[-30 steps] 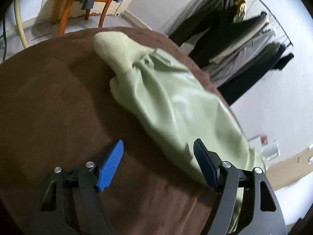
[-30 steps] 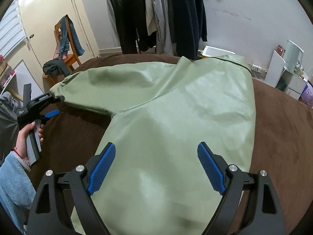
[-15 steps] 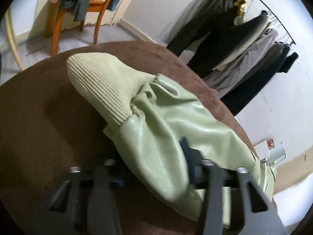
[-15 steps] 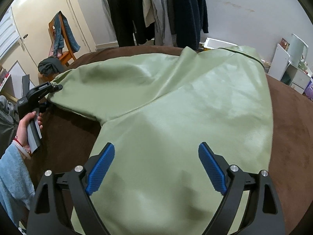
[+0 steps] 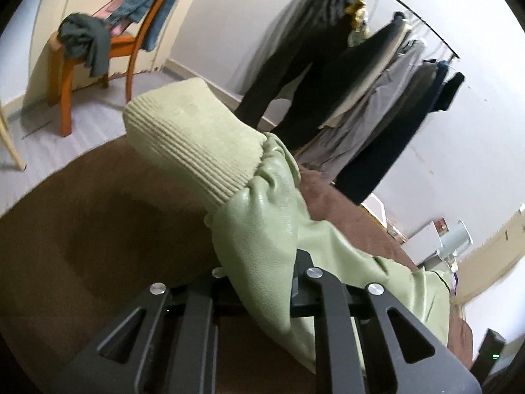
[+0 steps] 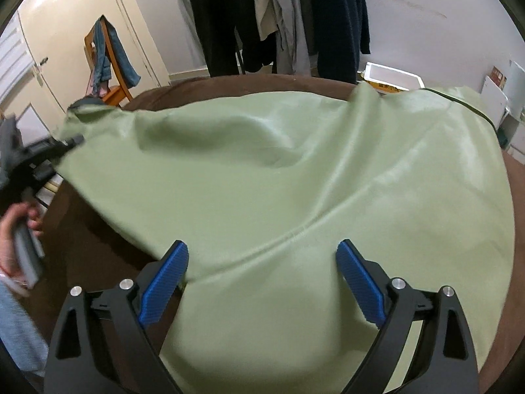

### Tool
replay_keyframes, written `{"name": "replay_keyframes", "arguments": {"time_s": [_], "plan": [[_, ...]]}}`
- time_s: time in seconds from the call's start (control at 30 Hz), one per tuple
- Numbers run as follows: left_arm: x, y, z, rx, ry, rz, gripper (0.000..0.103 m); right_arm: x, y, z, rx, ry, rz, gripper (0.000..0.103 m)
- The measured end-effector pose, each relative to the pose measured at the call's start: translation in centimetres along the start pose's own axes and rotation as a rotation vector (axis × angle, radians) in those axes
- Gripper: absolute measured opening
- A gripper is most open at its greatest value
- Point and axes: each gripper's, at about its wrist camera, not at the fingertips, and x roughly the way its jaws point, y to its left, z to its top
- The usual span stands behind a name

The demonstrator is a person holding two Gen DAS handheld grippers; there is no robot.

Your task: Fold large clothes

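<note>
Left wrist view first: left gripper point(image 5: 259, 282) had its jaws clamped tight on the sleeve point(image 5: 262, 229) of the pale green jacket point(image 5: 387, 282), just behind the ribbed cuff point(image 5: 193, 141), which stuck up off the brown bed point(image 5: 98, 229). Right wrist view: right gripper point(image 6: 262, 282) had just spread its jaws a bit wider, holding nothing, blue pads point(image 6: 164, 289) hovering over the jacket's body spread flat on the bed, while a hand point(image 6: 19, 229) held the other gripper at the sleeve end, far left.
</note>
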Motion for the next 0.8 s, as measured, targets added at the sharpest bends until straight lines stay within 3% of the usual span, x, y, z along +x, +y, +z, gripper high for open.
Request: {"name": "replay_keyframes", "arguments": {"time_s": [0.2, 0.5, 0.7, 0.8], "plan": [[-0.4, -2.1, 0.5, 0.062, -0.009, -0.043, 0.016, 2.6, 0.6, -1.3, -0.061, 0.023, -0.07, 0.093], [-1.7, -4.0, 1.0, 0.098, -0.034, -0.091, 0.016, 2.8, 0.4, -1.5, -0.055, 0.013, -0.069, 0.093], [-4.0, -7.6, 2.1, 0.175, -0.07, -0.171, 0.016, -0.5, -1.6, -1.7, 0.069, -0.046, -0.006, 0.093], [-5.5, -10.5, 2.1, 0.254, -0.087, -0.231, 0.016, -2.8, -3.1, -2.3, 0.108, -0.075, -0.018, 0.093]]}}
